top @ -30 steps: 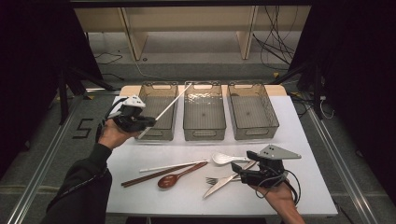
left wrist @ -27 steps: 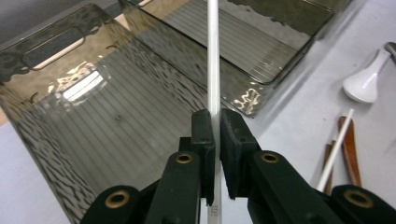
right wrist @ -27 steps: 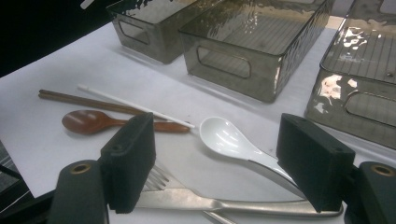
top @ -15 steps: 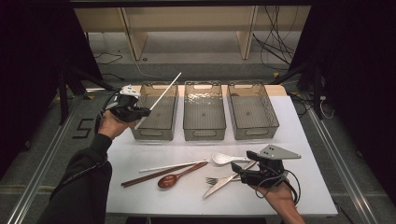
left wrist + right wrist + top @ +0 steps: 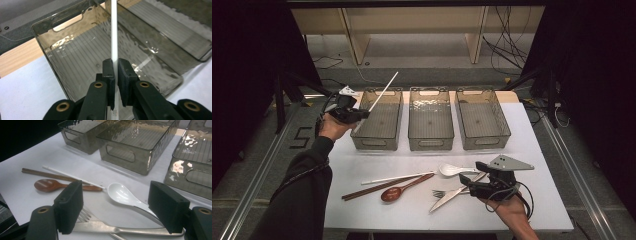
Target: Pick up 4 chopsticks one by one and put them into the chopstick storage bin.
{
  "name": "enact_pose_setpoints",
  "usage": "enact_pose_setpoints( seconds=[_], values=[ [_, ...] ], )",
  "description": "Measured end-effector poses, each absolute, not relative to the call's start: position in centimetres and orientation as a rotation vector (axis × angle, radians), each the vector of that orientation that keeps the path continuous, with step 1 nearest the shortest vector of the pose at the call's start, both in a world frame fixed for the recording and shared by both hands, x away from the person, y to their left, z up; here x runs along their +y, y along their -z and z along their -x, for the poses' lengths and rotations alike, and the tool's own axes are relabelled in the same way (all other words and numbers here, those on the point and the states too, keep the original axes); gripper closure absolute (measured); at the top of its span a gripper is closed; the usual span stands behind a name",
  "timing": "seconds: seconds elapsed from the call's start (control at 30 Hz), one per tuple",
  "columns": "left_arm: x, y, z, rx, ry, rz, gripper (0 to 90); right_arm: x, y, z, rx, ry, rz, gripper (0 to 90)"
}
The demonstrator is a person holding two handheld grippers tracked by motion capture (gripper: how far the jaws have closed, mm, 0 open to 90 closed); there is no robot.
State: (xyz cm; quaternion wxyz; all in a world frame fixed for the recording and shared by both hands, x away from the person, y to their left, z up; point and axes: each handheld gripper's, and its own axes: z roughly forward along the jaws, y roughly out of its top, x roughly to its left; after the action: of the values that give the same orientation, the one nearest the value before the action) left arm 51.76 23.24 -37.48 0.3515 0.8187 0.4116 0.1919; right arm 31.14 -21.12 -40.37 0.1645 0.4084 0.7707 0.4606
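Left tool (image 5: pixel 114 75) clamps a slim white chopstick (image 5: pixel 114 32) over the ribbed smoky bin (image 5: pixel 82 65); right tool (image 5: pixel 115 205) gapes.

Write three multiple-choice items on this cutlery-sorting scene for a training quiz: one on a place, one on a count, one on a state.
1. Where is the thin white chopstick held by the left gripper?
A. over the left bin
B. under the table
C. inside the right bin

2. How many smoky clear plastic bins stand in the row?
A. two
B. three
C. five

3. How do the right gripper's jaws stand?
A. clamped on the white spoon
B. clamped on the fork
C. open

Key: 1 A, it slants above that bin; 2 B, three side by side; 3 C, pads stand wide apart.
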Motion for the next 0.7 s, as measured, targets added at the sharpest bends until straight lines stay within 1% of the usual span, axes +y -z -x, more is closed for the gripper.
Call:
enact_pose_setpoints(
  seconds=[0.7],
  values=[
    [23.0, 39.1, -52.8, 1.118, -0.504, -2.108, 83.8, -21.2, 40.4, -31.1, 2.197, -1.32, -1.162, 29.3]
  ],
)
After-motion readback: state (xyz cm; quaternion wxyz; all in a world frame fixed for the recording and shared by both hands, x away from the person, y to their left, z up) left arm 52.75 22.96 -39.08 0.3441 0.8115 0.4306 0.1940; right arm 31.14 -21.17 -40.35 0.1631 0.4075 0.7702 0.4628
